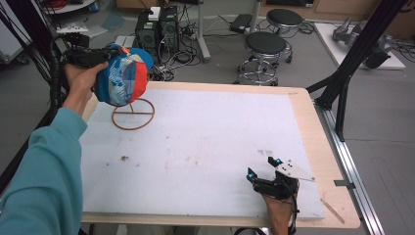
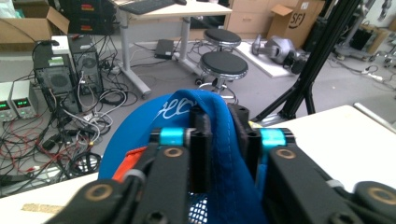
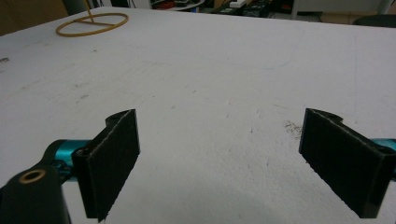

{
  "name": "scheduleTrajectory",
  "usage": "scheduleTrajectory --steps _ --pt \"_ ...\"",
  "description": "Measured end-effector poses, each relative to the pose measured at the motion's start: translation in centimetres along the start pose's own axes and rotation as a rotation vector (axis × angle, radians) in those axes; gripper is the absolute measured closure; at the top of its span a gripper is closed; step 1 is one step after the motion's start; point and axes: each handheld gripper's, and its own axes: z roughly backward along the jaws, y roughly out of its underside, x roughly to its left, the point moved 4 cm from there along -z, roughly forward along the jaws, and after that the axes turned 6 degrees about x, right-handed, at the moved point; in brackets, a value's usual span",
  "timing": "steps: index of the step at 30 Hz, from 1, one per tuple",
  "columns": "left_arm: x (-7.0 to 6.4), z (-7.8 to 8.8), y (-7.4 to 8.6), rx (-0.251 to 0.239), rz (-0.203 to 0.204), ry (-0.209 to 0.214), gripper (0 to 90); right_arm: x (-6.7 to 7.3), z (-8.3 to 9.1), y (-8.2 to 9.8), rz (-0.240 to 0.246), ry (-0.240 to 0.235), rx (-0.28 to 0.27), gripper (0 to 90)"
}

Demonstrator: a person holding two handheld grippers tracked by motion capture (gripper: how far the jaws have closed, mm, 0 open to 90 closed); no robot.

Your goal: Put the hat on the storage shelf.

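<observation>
Risk of the blue and orange cap (image 1: 122, 76), held above the round wooden stand (image 1: 133, 113) at the table's (image 1: 205, 142) far left, slipping from the left gripper's (image 2: 219, 140) loosening pinch on its fabric; left hand (image 1: 80, 78) raised, right gripper (image 1: 264, 169) resting open near the front.

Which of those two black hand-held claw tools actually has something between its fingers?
The left gripper, raised by the table's far-left corner: its fingers pinch the blue, orange-panelled cloth cap. The right gripper rests near the front edge, fingers wide apart, with nothing between them.
</observation>
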Motion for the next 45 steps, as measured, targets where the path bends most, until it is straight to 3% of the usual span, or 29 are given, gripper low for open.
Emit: scheduleTrajectory --steps 2,8,11,14,17,22,28,31,36,43,45 --pt "0.0 0.2 0.0 0.0 0.003 -0.001 65.0 0.0 0.0 0.0 -0.003 -0.001 0.002 11.3" --pt "0.4 0.8 0.1 -0.011 0.008 -0.006 56.4 0.0 0.1 0.0 -0.008 -0.006 -0.006 11.3" --pt "0.7 1.1 0.2 -0.021 0.017 -0.014 39.0 -0.1 0.1 0.0 -0.005 -0.009 -0.013 11.3" --pt "0.9 1.6 0.2 -0.032 0.011 -0.014 30.4 -0.1 0.2 0.0 -0.013 -0.014 -0.017 11.3" --pt "0.8 2.2 0.0 -0.057 0.003 0.002 16.2 -0.2 0.2 0.0 -0.009 -0.016 -0.022 11.3" --pt "0.2 3.6 0.6 -0.1 -0.035 0.032 13.5 -0.1 0.2 0.0 -0.012 -0.019 -0.018 11.3" --pt "-0.6 5.5 2.8 -0.142 -0.067 0.067 12.4 -0.1 0.3 0.0 -0.011 -0.019 -0.029 11.3" --pt "-1.2 6.5 4.3 -0.153 -0.075 0.105 12.3 -0.2 0.3 0.0 -0.011 -0.018 -0.033 11.3" --pt "-2.9 8.5 7.2 -0.166 -0.127 0.152 12.3 -0.1 0.3 0.0 -0.009 -0.012 -0.037 11.3" --pt "-5.1 10.0 12.1 -0.131 -0.161 0.22 12.3 -0.2 0.5 0.0 -0.022 -0.01 -0.058 11.2" --pt "-5.4 10.3 13.4 -0.119 -0.183 0.213 12.3 -0.3 0.6 0.0 -0.028 -0.007 -0.066 11.2"
